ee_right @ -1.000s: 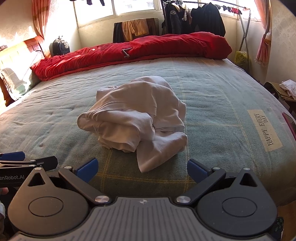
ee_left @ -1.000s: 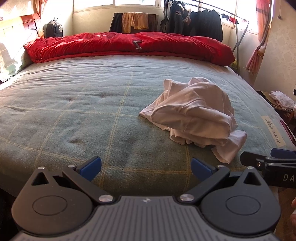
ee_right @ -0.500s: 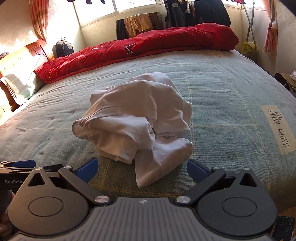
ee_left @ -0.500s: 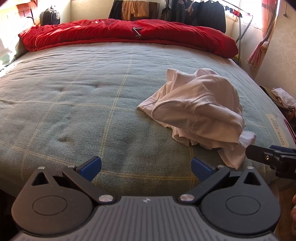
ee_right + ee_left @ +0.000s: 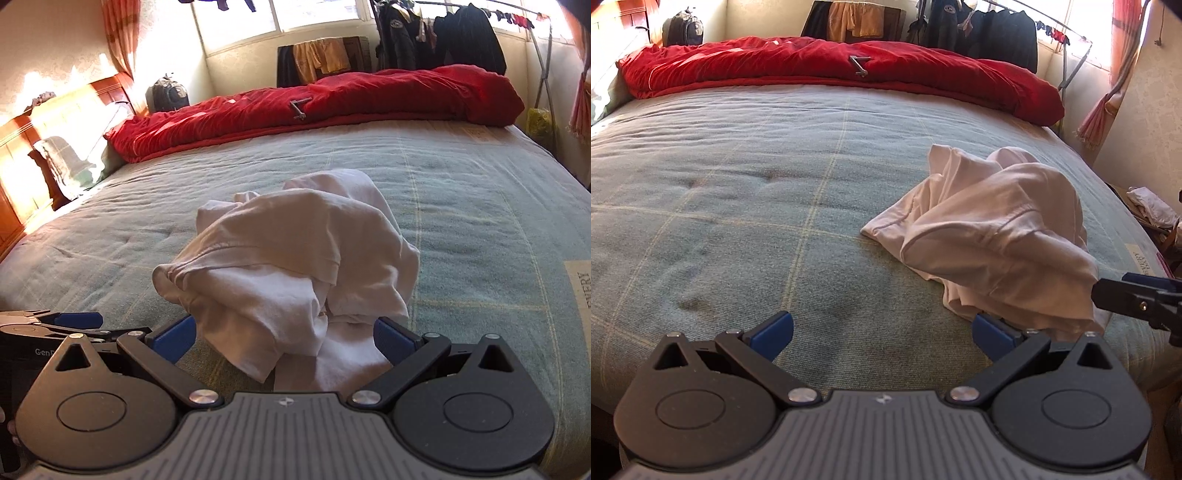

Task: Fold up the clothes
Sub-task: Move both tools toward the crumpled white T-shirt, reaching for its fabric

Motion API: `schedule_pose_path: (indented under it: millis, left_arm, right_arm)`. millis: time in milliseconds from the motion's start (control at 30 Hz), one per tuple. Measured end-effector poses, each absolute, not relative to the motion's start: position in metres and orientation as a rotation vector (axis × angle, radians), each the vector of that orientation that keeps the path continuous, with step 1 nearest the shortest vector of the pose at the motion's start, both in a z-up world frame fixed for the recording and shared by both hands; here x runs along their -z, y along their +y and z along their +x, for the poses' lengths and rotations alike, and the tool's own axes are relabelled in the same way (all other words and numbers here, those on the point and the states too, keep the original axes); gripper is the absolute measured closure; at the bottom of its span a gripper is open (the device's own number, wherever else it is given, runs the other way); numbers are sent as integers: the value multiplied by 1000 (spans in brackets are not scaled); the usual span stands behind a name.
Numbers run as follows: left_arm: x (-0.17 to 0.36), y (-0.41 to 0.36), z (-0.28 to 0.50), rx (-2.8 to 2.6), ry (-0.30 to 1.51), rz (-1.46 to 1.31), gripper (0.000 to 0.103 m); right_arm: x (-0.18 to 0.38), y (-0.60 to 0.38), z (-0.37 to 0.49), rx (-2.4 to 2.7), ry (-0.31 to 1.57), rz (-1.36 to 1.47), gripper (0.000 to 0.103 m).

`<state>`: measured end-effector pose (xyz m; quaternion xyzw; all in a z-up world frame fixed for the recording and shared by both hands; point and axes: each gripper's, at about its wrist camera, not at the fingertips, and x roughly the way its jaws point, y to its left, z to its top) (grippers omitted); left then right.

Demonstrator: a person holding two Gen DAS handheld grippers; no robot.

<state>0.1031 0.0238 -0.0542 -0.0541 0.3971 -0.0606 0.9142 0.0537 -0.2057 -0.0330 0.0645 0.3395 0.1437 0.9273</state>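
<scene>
A crumpled white garment point(image 5: 993, 236) point(image 5: 295, 258) lies bunched on the grey-green checked bedspread point(image 5: 757, 206) point(image 5: 480, 206), near the bed's front edge. My left gripper point(image 5: 882, 332) is open, just left of the heap, its right blue fingertip close to the cloth's near hem. My right gripper point(image 5: 284, 338) is open with the garment's near folds lying between its blue pads. The right gripper's fingers point(image 5: 1137, 295) show at the right edge of the left wrist view; the left gripper's fingers point(image 5: 70, 321) show at the left in the right wrist view.
A rolled red duvet point(image 5: 831, 66) point(image 5: 332, 99) spans the far side of the bed. Behind it hang dark jackets on a rack point(image 5: 443, 40). A wooden headboard point(image 5: 22, 147) and pillow sit at left. More clothes point(image 5: 1152, 206) lie beyond the bed's right side.
Both grippers have moved forward over the bed toward the white garment. The heap now reaches between the right gripper's pads and lies close to the left gripper's right pad. The garment itself has not moved.
</scene>
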Motion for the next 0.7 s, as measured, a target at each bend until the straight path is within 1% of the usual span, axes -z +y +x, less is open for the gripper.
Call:
schedule_pose_path:
  millis: [300, 433, 567, 700]
  left_arm:
    - [64, 33, 110, 164, 826, -117, 1]
    - [73, 37, 113, 210, 867, -170, 1]
    - [73, 38, 111, 221, 838, -178, 1]
    - [75, 43, 118, 213, 880, -206, 1]
  right_arm:
    - [35, -207, 64, -350, 678, 170, 0]
    - [35, -207, 63, -372, 667, 180, 0]
    - [33, -206, 62, -381, 654, 167, 0]
    - [32, -206, 60, -384, 640, 165, 0]
